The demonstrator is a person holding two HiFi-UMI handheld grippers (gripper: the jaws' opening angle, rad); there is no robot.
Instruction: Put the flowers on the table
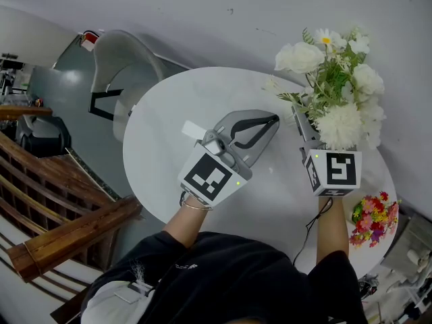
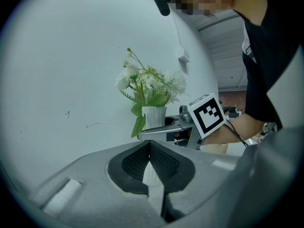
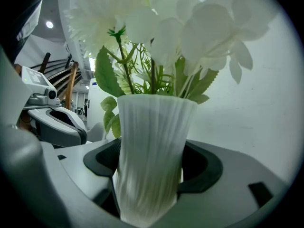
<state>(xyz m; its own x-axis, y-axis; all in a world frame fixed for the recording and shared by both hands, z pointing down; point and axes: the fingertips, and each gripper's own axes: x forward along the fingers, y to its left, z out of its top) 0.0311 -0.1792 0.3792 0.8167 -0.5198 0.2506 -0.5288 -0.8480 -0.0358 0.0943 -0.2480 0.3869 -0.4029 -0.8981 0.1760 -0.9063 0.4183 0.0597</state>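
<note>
One upright vase of white flowers was pinched in the right gripper over the table's right side. The left gripper, jaws pressed together and empty, lay apart to its left.

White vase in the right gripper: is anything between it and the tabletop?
Nothing visible. The right gripper is shut on the white vase above the table, and the left gripper is off to its side.

Grey wall, wooden stair railing, pale chair beside round table
</note>
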